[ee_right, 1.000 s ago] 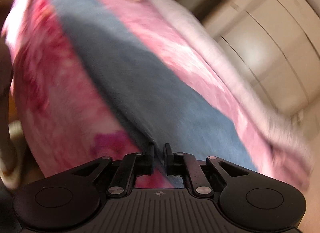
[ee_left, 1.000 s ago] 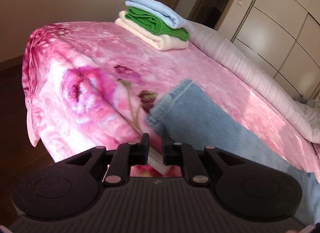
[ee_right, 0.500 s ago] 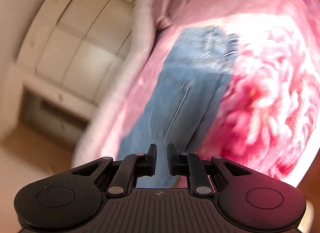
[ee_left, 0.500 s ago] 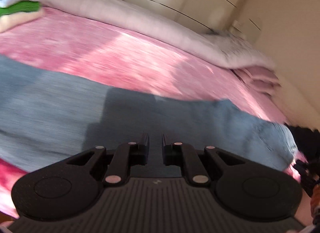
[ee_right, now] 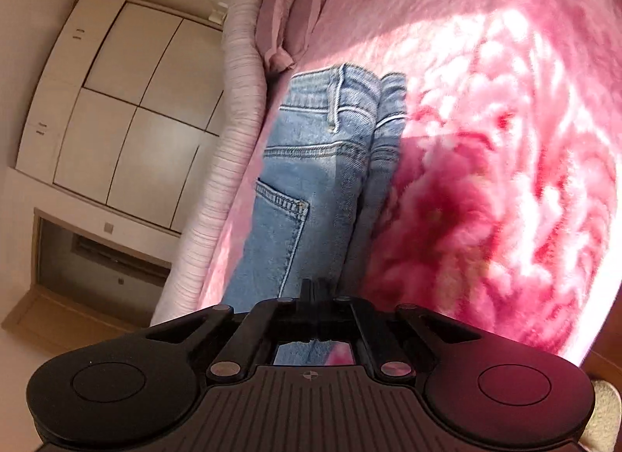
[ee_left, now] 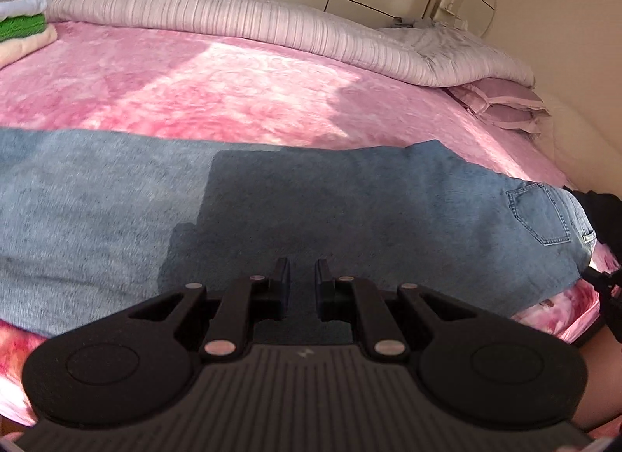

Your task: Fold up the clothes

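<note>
The jeans (ee_left: 272, 211) lie long across the pink blanket (ee_left: 233, 86), legs left, waist right. The left gripper (ee_left: 302, 275) hovers over their middle, fingers apart. The right gripper (ee_right: 315, 288), fingers together, is nearer the waistband (ee_right: 330, 79).

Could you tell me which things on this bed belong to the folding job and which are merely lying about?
Belongs to the job:
- jeans, laid along the pink blanket
- left gripper, jaws slightly apart
- right gripper, jaws shut

Lying about:
- folded stack at the far corner
- striped quilt
- pillows
- wardrobe
</note>
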Tool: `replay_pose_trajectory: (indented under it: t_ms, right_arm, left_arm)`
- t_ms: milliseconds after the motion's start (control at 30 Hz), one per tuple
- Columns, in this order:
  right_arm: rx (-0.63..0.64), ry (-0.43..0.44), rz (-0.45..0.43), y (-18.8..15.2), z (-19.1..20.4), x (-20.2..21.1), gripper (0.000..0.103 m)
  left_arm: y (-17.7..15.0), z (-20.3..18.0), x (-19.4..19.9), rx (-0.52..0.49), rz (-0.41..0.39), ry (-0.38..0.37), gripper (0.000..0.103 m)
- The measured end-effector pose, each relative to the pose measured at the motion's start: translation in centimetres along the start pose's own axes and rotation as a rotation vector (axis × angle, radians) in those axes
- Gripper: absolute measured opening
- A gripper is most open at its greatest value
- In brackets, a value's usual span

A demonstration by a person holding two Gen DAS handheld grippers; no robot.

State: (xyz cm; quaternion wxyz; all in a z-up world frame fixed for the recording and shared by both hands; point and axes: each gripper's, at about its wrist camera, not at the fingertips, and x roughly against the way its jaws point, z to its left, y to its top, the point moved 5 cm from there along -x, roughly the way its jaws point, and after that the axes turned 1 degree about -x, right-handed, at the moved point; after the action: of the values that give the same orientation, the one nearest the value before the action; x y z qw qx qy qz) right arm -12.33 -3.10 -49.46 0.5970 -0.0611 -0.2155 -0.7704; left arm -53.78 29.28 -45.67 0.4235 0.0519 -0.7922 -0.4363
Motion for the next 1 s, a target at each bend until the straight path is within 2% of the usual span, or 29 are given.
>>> replay_pose_trajectory:
  t_ms: [100, 167, 367, 433, 533, 600, 667, 733, 767, 833, 867, 933, 967, 1000]
  right_arm:
    - [-0.042, 0.012, -0.006, 0.1, -0.3, 0.1, 0.021]
    - [-0.047, 0.007, -0.015, 0.4, -0.6, -0.1, 0.024]
    - [-0.021, -0.017, -0.013, 0.6, -0.6, -1.2, 0.024]
    - [0.006, -0.027, -0.013, 0.6, -0.7, -1.5, 0.003]
    - [0.147, -0.034, -0.061, -0.1, 1.1, -0.1, 0.001]
    - [0.249, -0.144, -0.049, -0.8, 1.0, -0.8, 0.001]
    - [0.335, -0.217, -0.082, -1.1, 2.0, -0.4, 0.002]
    - [0.42, -0.289, -0.117, -1.5, 3.1, 0.1, 0.011]
    - [0.462, -0.324, -0.135, -1.6, 3.7, 0.4, 0.019]
    - [0.548, -0.396, -0.17, -1.9, 4.9, 0.9, 0.022]
    - [0.637, -0.388, -0.199, -2.4, 6.1, 1.3, 0.023]
    - [0.752, -0.337, -0.157, -3.7, 7.4, 0.4, 0.026]
    - [0.776, -0.317, -0.109, -4.3, 7.4, -0.4, 0.027]
    - [0.793, -0.342, -0.053, -4.8, 6.7, -1.3, 0.028]
  left_arm:
    - [0.0, 0.1, 0.1, 0.008, 0.001, -0.003, 0.008]
    - [0.0, 0.1, 0.0, 0.009, 0.002, -0.004, 0.008]
    - [-0.1, 0.1, 0.1, 0.014, 0.003, -0.005, 0.008]
    - [-0.1, 0.1, 0.1, 0.009, 0.003, -0.005, 0.008]
    - [-0.2, 0.1, -0.2, 0.004, 0.008, 0.001, 0.008]
    - [-0.3, 0.2, -0.4, 0.002, 0.009, 0.01, 0.008]
    - [-0.3, 0.0, -0.3, -0.01, 0.007, 0.02, 0.008]
    - [-0.3, -0.4, -0.1, -0.024, 0.007, 0.027, 0.008]
    - [-0.3, -0.6, 0.1, -0.031, 0.005, 0.029, 0.008]
    - [-0.3, -1.4, 0.3, -0.04, -0.003, 0.01, 0.008]
    - [-0.5, -2.0, 0.3, -0.052, -0.002, -0.007, 0.008]
    - [-1.0, -3.5, -0.2, -0.089, 0.014, -0.043, 0.008]
    - [-1.3, -4.1, -0.6, -0.108, 0.028, -0.045, 0.009]
    - [-1.4, -4.4, -0.9, -0.121, 0.037, -0.044, 0.008]
